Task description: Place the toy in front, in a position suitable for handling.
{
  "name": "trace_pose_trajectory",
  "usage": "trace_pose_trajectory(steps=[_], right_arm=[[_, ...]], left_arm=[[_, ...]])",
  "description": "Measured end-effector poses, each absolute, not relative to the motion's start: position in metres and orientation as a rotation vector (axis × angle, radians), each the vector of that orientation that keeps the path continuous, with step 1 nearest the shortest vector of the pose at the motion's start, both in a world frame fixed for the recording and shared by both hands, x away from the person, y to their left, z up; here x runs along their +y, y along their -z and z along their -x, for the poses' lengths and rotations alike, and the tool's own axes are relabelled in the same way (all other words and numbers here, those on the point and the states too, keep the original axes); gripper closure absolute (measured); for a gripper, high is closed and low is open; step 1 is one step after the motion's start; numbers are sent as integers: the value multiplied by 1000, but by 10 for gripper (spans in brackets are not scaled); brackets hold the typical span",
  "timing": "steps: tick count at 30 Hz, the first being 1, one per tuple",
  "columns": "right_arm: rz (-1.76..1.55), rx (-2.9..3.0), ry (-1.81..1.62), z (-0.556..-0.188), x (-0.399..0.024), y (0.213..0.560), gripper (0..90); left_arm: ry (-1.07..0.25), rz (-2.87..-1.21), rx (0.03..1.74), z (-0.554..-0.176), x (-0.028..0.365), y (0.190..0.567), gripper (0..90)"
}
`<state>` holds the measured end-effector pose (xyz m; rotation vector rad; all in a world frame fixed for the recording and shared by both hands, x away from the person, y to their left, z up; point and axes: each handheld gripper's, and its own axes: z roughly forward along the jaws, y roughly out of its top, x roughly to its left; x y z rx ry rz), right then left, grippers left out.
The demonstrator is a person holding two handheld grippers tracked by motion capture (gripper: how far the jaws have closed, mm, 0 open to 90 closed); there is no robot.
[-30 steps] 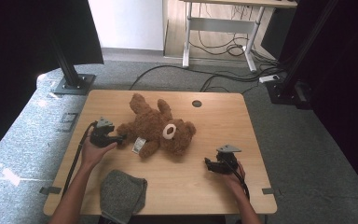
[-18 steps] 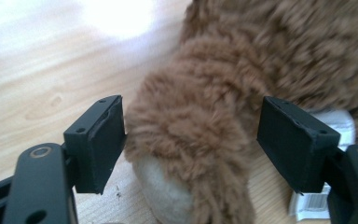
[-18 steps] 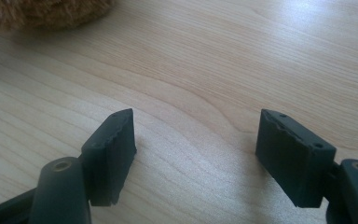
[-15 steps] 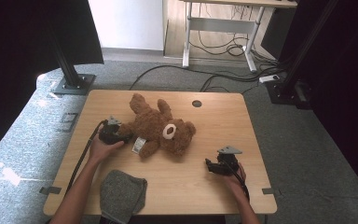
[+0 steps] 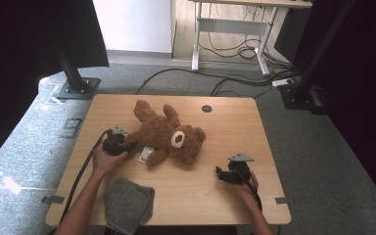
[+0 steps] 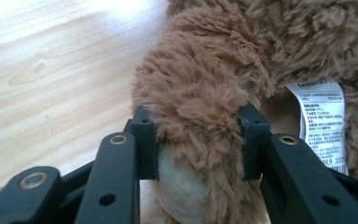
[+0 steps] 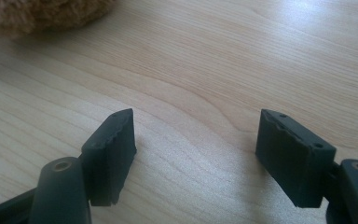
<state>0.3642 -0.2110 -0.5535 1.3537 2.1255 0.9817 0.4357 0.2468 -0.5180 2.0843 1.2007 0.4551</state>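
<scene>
A brown teddy bear [image 5: 164,134] lies on the wooden table [image 5: 230,122], its head toward the right and a white tag [image 5: 144,154] at its side. My left gripper [image 5: 129,146] is at the bear's left side. In the left gripper view its jaws have just been closing, and the pads [image 6: 145,140] press into a furry limb [image 6: 191,107] with a cream paw pad, next to the tag [image 6: 321,121]. My right gripper [image 5: 219,174] rests near the table's front right, open [image 7: 196,149] over bare wood, apart from the bear.
A grey cloth [image 5: 127,205] lies at the front edge between the person's forearms. A round cable hole [image 5: 206,108] sits near the far edge. Black stands [image 5: 73,83] and floor cables [image 5: 235,81] surround the table.
The left gripper has slid right up to the bear and its jaws have closed onto the limb. The right gripper has stayed where it was.
</scene>
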Motion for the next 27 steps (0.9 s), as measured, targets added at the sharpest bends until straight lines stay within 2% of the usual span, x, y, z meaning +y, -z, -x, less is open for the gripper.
trace_pose_trajectory(steps=[13,27], right_arm=[[-1349,2126,-981,-363,-211,553,290],[-1331,2143,-990,-361,-211,553,291]], left_arm=[[-402,-2024,1218,-402,259,521,596],[-394,-1991,1237,-388,261,522,593]])
